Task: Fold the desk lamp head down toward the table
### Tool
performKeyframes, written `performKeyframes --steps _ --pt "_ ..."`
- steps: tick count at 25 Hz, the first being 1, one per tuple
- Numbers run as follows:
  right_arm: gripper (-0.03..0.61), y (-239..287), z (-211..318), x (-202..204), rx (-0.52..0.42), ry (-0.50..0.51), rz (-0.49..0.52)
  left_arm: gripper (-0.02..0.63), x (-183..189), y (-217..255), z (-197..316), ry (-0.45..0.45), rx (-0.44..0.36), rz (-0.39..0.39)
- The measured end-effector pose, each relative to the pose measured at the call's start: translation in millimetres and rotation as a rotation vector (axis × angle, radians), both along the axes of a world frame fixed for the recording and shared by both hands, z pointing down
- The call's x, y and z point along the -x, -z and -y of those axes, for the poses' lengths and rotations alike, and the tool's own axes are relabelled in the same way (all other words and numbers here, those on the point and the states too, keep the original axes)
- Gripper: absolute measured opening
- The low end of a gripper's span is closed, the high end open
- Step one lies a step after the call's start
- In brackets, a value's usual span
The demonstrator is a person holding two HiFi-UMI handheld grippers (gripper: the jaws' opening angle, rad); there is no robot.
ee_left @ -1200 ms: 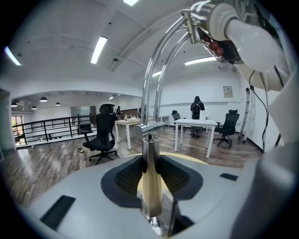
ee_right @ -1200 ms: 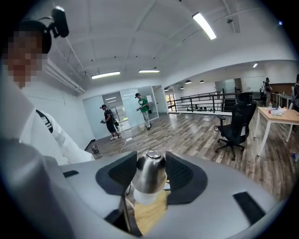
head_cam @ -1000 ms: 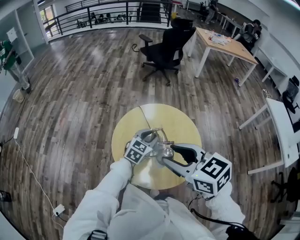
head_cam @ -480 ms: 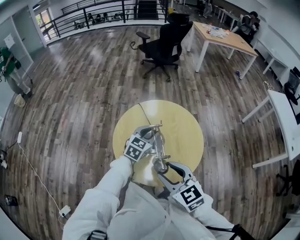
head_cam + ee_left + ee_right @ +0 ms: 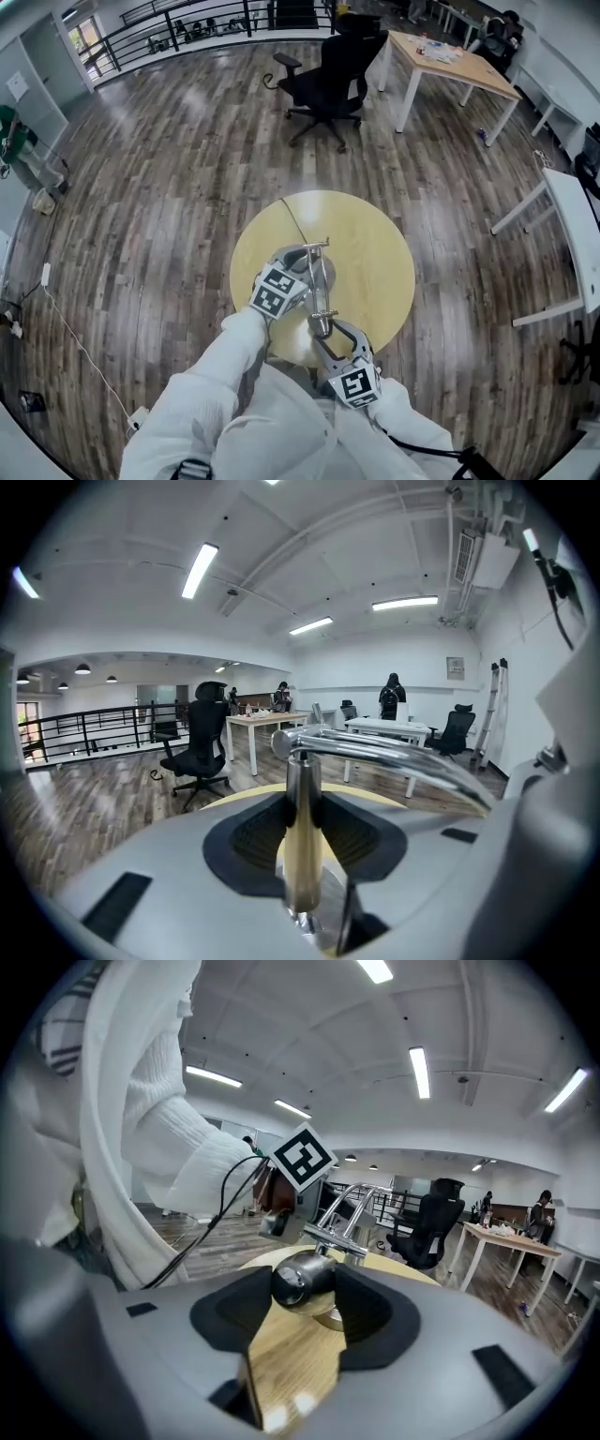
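1. Round table (image 5: 375,253) with a light wood top stands on a dark plank floor (image 5: 169,187).
2. Desk lamp (image 5: 317,281) stands on the tabletop, round base (image 5: 329,1318) flat on the wood.
3. Thin cord (image 5: 289,217) lies across the top, from far rim toward lamp.
4. Floor also carries a black office chair (image 5: 323,84) and a desk (image 5: 450,70), well apart from the table.

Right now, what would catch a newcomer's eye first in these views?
The chrome desk lamp stands on the round yellow table at the centre of the head view. The left gripper is clamped on its upright post, and the right gripper holds the lamp head low over the table's near edge.
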State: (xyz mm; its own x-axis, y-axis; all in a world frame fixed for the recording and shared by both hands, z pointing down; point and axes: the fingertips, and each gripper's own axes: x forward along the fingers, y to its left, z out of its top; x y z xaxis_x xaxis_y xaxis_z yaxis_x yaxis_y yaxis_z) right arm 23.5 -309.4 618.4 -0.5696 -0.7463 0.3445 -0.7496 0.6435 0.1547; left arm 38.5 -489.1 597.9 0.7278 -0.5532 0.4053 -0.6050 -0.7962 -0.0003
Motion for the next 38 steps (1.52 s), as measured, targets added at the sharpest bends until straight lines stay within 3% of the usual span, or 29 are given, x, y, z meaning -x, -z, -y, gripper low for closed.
performKeyframes --steps 17,26,38 --pt "0.215 -43 27 1 0.02 -0.014 0.009 0.115 1 -7 -2 0.001 0.011 -0.034" --pt "0.216 -52 38 5 0.049 -0.031 -0.009 0.117 4 -6 -2 -0.066 0.014 -0.026" --pt "0.216 -59 45 5 0.067 -0.058 -0.057 0.117 8 -10 -4 -0.086 0.008 -0.046"
